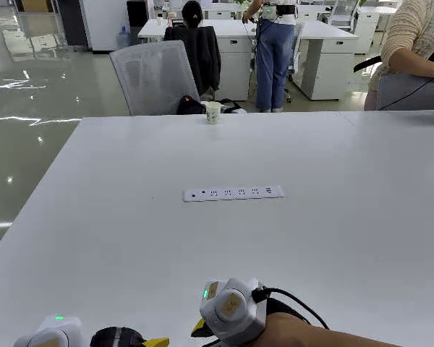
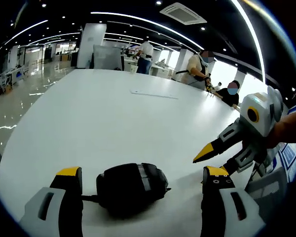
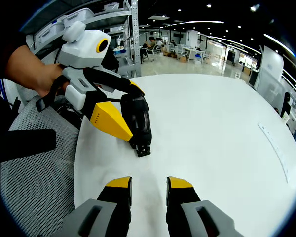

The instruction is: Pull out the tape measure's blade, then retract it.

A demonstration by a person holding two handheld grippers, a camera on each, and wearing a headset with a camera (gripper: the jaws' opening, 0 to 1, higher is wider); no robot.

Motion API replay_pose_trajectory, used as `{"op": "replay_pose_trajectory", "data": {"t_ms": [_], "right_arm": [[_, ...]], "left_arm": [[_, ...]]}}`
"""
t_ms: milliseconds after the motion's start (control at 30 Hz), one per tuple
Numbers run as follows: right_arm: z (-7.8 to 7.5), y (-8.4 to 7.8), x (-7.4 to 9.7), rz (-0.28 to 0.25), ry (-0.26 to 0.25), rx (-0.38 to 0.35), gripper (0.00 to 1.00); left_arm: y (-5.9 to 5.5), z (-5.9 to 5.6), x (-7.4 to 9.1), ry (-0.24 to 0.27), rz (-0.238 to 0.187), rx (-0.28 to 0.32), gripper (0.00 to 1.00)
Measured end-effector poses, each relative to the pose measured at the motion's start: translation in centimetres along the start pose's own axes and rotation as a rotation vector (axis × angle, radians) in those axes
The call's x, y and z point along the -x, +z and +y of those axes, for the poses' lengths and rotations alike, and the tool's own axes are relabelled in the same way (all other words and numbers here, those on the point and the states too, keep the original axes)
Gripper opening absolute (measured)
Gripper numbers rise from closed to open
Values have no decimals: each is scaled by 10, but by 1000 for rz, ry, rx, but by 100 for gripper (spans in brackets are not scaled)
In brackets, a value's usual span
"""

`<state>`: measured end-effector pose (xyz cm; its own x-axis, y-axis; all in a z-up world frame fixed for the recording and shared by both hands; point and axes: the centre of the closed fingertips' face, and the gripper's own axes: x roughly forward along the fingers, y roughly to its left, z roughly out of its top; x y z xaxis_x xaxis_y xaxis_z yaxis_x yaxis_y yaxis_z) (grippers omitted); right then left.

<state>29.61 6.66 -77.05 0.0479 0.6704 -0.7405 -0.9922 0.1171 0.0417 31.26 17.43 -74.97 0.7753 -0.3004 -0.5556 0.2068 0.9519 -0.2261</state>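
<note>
Table (image 2: pixel 113 113): tape measure (image 2: pixel 130 187) between left fingers (image 2: pixel 68 174).

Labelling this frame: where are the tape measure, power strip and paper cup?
tape measure (image 2: pixel 130 188), left gripper view, black case.
power strip (image 1: pixel 233 193), head view, its middle.
paper cup (image 1: pixel 213 113), head view, its side.

Power strip (image 1: pixel 233 193) lies in the middle of the table (image 1: pixel 362 238), paper cup (image 1: pixel 213 111) behind it at the far edge, 1 chair (image 1: pixel 153 76) just beyond that. Down at the near edge now: the tape measure (image 2: pixel 132 186) sits on the tabletop between the left gripper's (image 2: pixel 143 170) 2 jaws, with the right gripper (image 3: pixel 149 181) near on its right, pointing towards it.
</note>
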Motion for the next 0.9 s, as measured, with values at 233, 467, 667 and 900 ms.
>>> {"op": "replay_pose_trajectory", "data": {"t_ms": [233,467,667,900], "right_arm": [[-5,-7,24,-55,-39,-45,27],[-13,-29,45,-74,-78,-118,31],[-17,-47,60,-86,-103,-165,34],[-13,-60,82,-98,-119,-148,39]], "left_arm": [[-11,-4,7,-75,52,-94,99],[-18,3,21,-138,89,-202,99],[-21,0,33,-233,123,-211,99],[-19,3,44,-263,134,-214,99]]}}
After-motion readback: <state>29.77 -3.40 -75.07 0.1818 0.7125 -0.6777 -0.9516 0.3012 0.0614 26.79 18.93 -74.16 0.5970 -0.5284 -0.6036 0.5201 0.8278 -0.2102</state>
